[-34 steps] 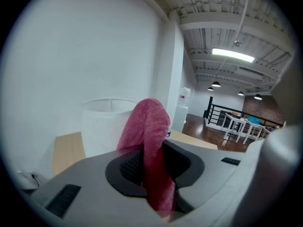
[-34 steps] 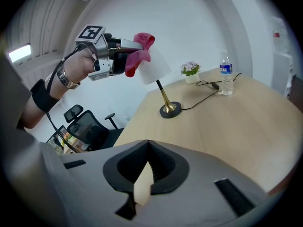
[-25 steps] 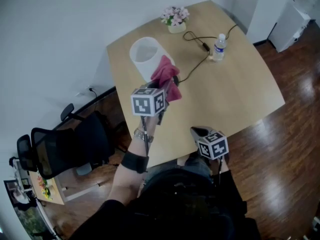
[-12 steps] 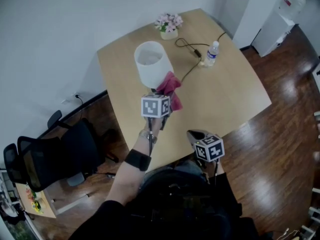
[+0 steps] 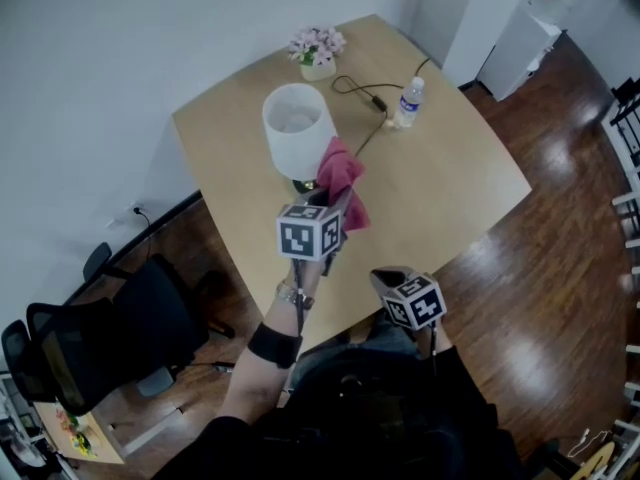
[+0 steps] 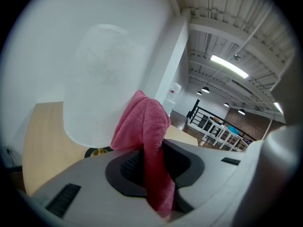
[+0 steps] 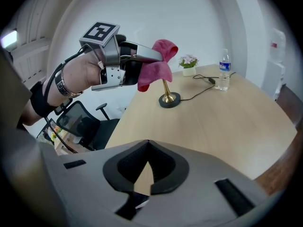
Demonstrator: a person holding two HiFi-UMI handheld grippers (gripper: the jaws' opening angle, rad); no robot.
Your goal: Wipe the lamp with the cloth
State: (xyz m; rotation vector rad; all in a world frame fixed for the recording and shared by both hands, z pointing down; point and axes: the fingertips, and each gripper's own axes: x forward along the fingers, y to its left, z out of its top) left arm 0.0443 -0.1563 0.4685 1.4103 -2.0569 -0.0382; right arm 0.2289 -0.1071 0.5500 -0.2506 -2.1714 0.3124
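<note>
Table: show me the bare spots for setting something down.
Widest bare stretch: the table right of the cloth, from the water bottle to the near edge. A narrow strip runs left of the lamp. Crowded: far end, with cable and flowers.

cloth (image 5: 342,168) lower, at lamp (image 5: 295,128) shade's rim

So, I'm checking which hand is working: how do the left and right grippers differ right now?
The left gripper is shut on the pink cloth; the right gripper is shut on nothing. The left is raised beside the lamp shade; the right sits low by the near edge of the table. Both carry a marker cube.
</note>
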